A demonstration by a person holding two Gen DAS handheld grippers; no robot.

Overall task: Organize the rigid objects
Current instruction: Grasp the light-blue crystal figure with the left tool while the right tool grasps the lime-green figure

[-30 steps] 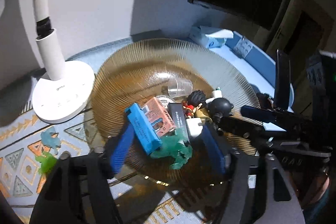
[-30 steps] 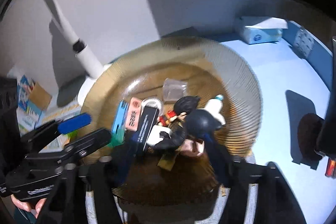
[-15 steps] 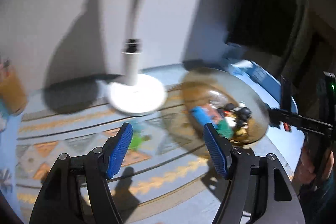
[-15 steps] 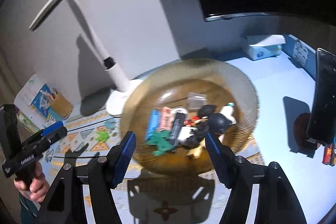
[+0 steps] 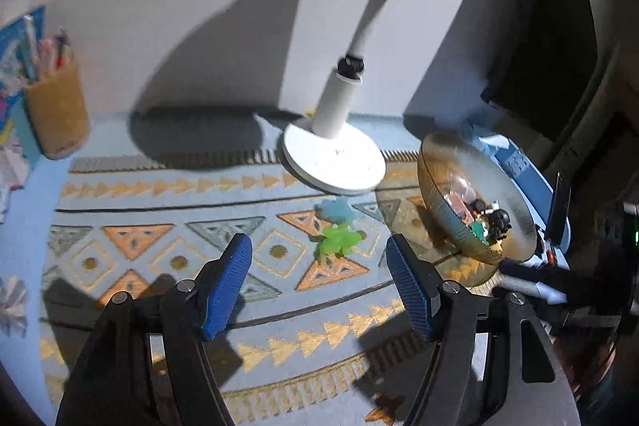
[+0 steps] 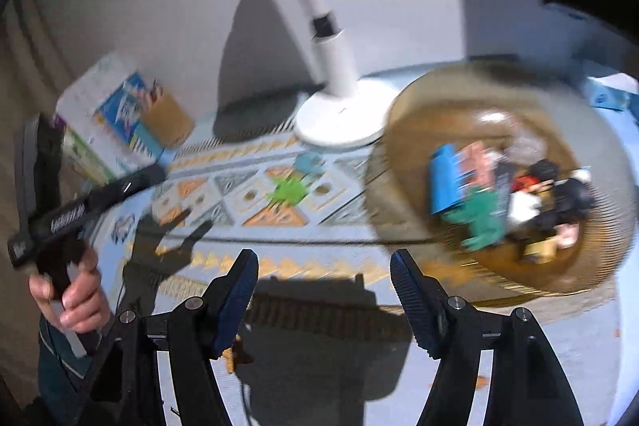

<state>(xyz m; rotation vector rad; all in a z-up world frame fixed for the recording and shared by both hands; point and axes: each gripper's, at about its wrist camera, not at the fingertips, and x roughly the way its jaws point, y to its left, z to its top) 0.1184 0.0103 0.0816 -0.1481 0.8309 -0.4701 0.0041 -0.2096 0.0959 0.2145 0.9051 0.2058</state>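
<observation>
While we hold the left gripper (image 5: pixel 318 256) and the right gripper (image 6: pixel 323 272) with jaws spread and empty, we see from left to right a pen cup (image 5: pixel 57 114), a patterned mat (image 5: pixel 167 222) carrying a green toy (image 5: pixel 338 241), a white lamp base (image 5: pixel 333 160) near the wall, and an amber bowl (image 6: pixel 403 142) of small rigid objects (image 6: pixel 503 198). Blur hides their details.

Ahead of my left gripper (image 5: pixel 319 258) (jaws apart) the patterned mat (image 5: pixel 159 210) lies open up to a green toy (image 5: pixel 337 240). The lamp base (image 5: pixel 333 162) blocks the rear. The amber bowl (image 5: pixel 447 222) obstructs the right side.
</observation>
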